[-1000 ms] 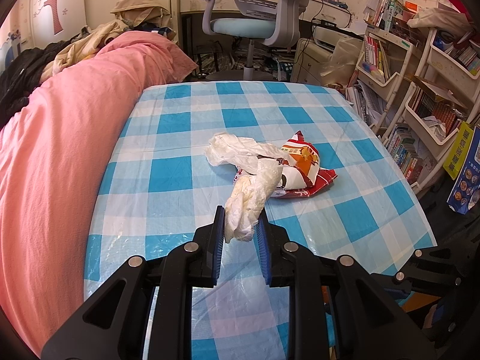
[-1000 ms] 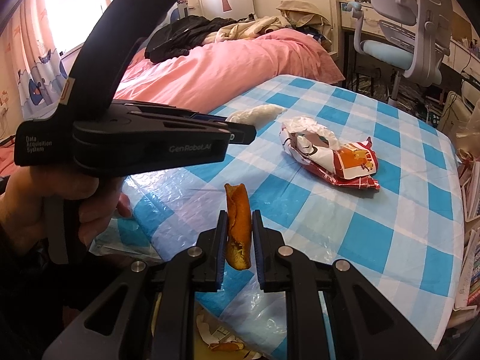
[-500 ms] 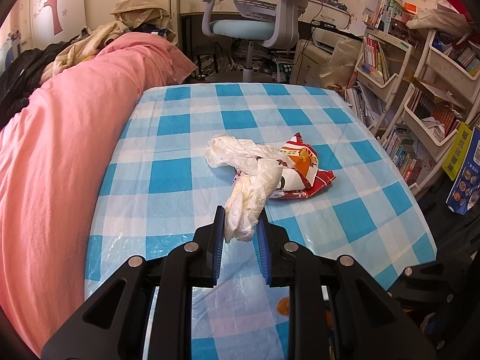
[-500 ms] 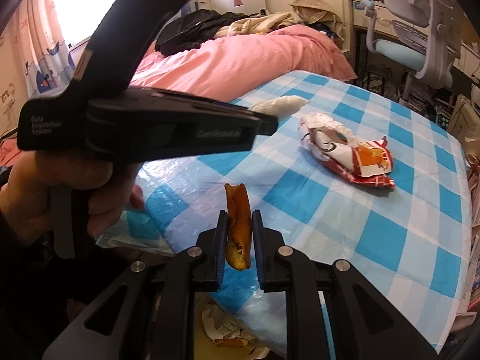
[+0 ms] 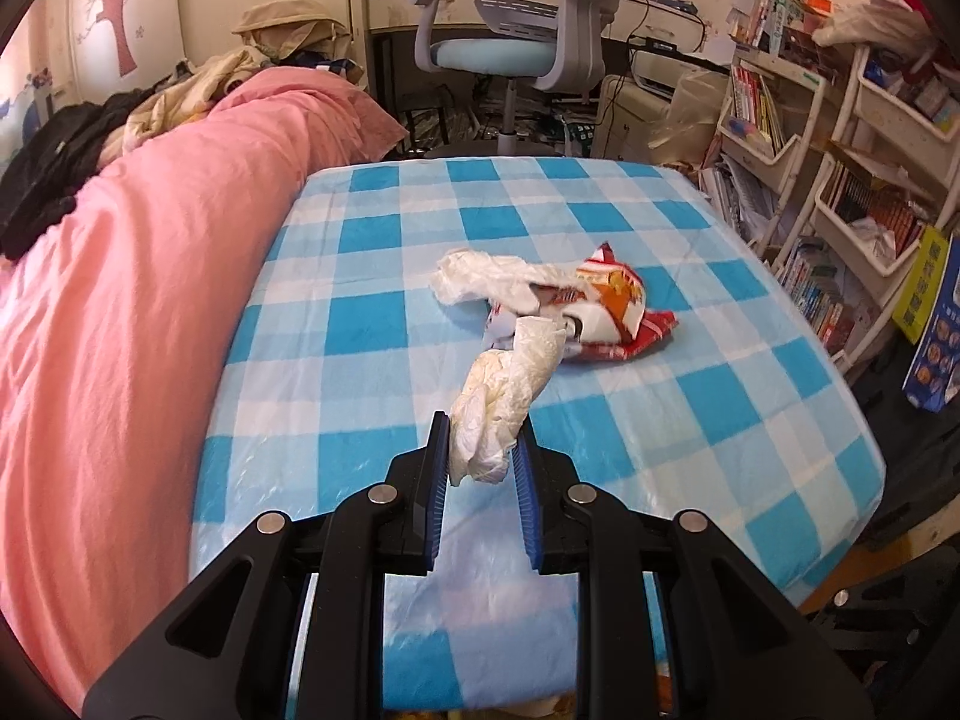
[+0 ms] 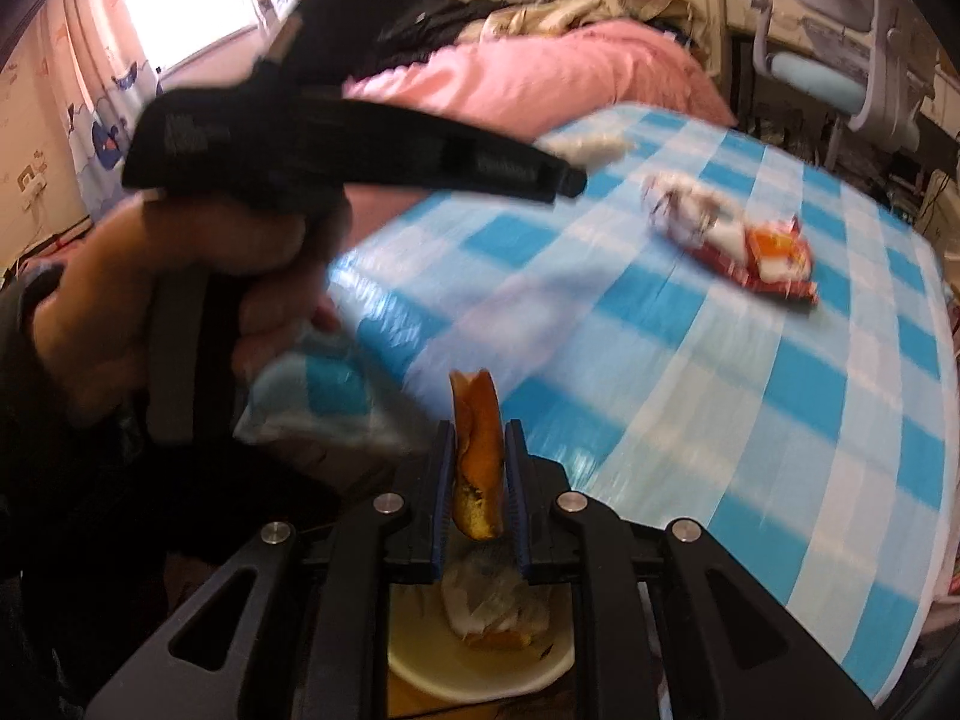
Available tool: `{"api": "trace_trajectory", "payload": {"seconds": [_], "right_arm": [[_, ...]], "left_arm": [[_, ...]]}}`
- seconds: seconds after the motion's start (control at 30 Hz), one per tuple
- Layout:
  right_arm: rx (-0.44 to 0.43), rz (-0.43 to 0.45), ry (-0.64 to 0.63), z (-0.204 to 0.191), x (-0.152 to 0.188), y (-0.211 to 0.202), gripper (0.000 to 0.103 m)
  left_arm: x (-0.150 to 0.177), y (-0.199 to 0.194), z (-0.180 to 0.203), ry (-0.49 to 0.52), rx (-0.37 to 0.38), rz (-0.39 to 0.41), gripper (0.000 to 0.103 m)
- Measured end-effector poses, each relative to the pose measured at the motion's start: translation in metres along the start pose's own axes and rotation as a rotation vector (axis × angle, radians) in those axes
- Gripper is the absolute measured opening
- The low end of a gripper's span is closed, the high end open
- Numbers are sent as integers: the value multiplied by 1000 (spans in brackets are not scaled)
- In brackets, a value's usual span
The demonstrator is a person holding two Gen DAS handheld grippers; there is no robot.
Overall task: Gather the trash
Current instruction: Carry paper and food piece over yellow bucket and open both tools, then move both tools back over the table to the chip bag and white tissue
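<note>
My left gripper is shut on a crumpled white tissue and holds it above the near part of the blue checked table. A red and orange snack wrapper with another white tissue lies mid-table; it also shows in the right wrist view. My right gripper is shut on an orange peel, off the table's near edge above a pale trash bin with scraps inside. The left gripper's body crosses the right wrist view.
A pink bed borders the table's left side. An office chair stands beyond the far edge. Bookshelves line the right. The view from the right wrist is motion-blurred.
My right gripper has pulled back off the table's edge with the peel, and the bin now shows below it. My left gripper still holds the tissue, with little movement.
</note>
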State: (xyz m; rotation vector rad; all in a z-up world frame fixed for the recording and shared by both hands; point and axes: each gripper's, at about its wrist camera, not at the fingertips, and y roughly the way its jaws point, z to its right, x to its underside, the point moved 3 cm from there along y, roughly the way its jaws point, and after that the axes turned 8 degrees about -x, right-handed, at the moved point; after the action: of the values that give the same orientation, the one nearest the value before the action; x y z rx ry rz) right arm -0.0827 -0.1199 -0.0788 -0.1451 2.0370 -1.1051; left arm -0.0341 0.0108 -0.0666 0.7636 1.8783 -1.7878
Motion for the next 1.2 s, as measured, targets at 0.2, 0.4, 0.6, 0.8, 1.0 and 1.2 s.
{"api": "trace_trajectory", "payload": {"seconds": [0.2,0.4,0.6,0.8,1.0,1.2], "right_arm": [[46,31,27,-6,17,-18,34],[109,108,115,7,26,-40,44],[154,154,169,20,30,-49,45],[160,173,169,20,32,-55,50],[156,154,146,17,31,-47,52],[163,129,109,15,20,-38,66]], "left_arm": [[42,-19,3,-13,24,-39,19],[107,-38,32,29,72,-122,19],[146,-53,47,70,87,-172,30],[128,-72,20,-47,30,-71,46],[84,-69,10,-97,20,-14,51],[33,-39,1,-134,17,-7,58]]}}
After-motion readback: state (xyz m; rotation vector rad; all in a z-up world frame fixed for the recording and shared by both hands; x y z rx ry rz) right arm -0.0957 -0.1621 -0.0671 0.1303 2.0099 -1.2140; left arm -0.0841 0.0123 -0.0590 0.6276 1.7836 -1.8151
